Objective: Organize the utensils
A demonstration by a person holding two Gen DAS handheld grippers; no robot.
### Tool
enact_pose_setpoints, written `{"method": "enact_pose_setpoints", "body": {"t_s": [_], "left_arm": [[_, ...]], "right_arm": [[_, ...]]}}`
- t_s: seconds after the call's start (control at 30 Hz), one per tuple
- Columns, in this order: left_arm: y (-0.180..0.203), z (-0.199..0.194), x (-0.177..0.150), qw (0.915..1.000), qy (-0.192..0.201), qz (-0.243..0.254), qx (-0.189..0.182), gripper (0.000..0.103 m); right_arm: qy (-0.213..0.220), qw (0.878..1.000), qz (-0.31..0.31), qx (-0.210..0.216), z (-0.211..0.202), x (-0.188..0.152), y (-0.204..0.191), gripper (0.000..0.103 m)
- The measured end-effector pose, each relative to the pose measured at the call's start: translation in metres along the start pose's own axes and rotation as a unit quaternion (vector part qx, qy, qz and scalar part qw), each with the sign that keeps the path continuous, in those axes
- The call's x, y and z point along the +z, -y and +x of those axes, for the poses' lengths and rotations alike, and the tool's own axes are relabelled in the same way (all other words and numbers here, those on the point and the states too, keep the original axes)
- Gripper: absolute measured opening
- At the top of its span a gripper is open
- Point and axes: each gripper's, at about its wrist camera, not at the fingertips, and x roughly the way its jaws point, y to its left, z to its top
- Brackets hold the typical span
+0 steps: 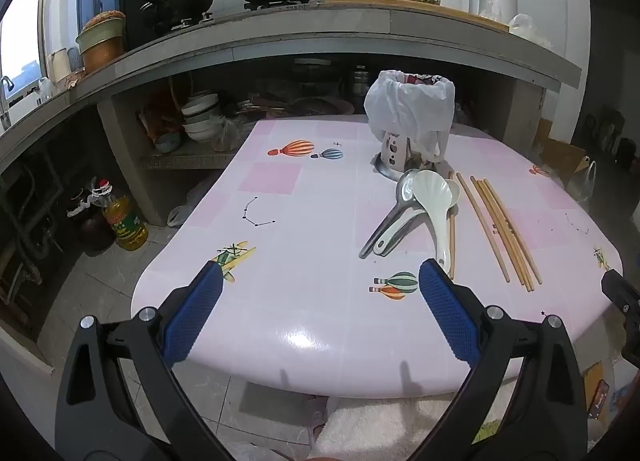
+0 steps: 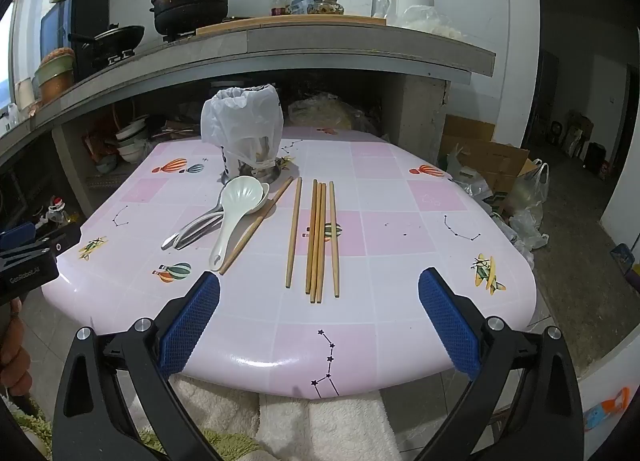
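On the pink table (image 1: 312, 229) (image 2: 400, 261) lie several wooden chopsticks (image 1: 506, 229) (image 2: 318, 237), a white ceramic spoon (image 1: 434, 201) (image 2: 232, 209) and metal spoons (image 1: 394, 221) (image 2: 192, 231). One chopstick (image 2: 256, 227) lies slanted under the white spoon. Behind them stands a utensil holder draped with a white plastic bag (image 1: 410, 113) (image 2: 242, 125). My left gripper (image 1: 320, 285) is open and empty above the table's near edge, left of the spoons. My right gripper (image 2: 319, 293) is open and empty, just short of the chopsticks' near ends.
A concrete kitchen counter (image 1: 280, 37) (image 2: 320, 45) with pots, bottles and an appliance runs behind the table. Bowls sit on a shelf under it (image 1: 200, 117). An oil bottle (image 1: 124, 221) stands on the floor at left. Boxes and bags (image 2: 500, 177) lie at right.
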Motion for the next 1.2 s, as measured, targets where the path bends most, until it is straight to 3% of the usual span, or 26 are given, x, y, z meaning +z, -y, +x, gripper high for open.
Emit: {"method": "enact_pose_setpoints", "body": {"t_s": [1.2], "left_arm": [[0.012,-0.005,0.0,0.9998,0.0,0.007,-0.021,0.095]], "right_arm": [[0.003,1.0,0.002,0.0,-0.001,0.001,0.002,0.097]]}}
